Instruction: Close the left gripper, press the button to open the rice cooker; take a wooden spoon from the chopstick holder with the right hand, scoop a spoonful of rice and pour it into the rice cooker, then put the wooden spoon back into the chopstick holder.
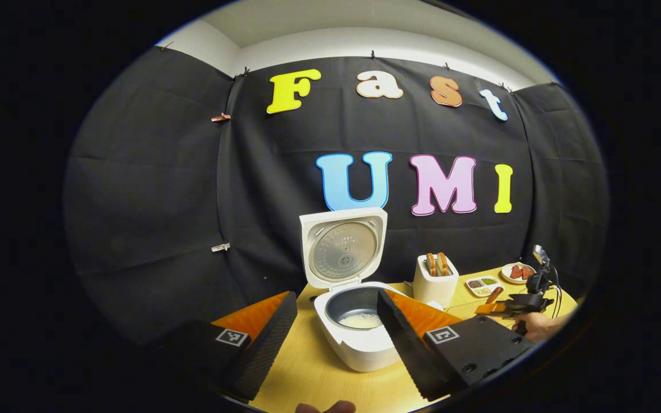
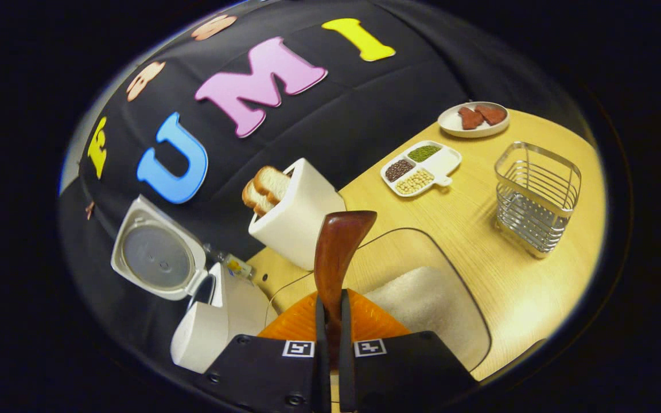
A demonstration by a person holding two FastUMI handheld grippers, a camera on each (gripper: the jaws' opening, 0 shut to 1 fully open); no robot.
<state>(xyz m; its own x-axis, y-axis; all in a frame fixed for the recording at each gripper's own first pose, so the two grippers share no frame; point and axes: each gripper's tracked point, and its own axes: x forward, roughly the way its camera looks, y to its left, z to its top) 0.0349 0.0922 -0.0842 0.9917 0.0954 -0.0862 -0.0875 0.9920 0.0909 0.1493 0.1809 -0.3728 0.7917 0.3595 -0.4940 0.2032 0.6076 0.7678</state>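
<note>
Right tongs (image 2: pixel 330 344) pinch the wooden spoon (image 2: pixel 339 246) above a clear rice container (image 2: pixel 422 304), while left tongs (image 1: pixel 336 338) gape empty before the open rice cooker (image 1: pixel 353 327).

Glossy dark wooden spoon (image 2: pixel 339 246) between the right gripper's fingers; wire-metal chopstick holder (image 2: pixel 537 198) beyond; pale matt wood-grain table (image 2: pixel 479 241).

Left gripper (image 1: pixel 336 327): jaws spread wide apart, nothing between them, fingers (image 1: pixel 267 338) reaching toward 12 o'clock in the left gripper view. Right gripper (image 2: pixel 330 338): jaws drawn in close, both fingers pressing a wooden spoon (image 2: pixel 339 246) handle, tilted in the right gripper view. In the left gripper view it sits at 3 o'clock, held by a hand (image 1: pixel 540 326).
</note>
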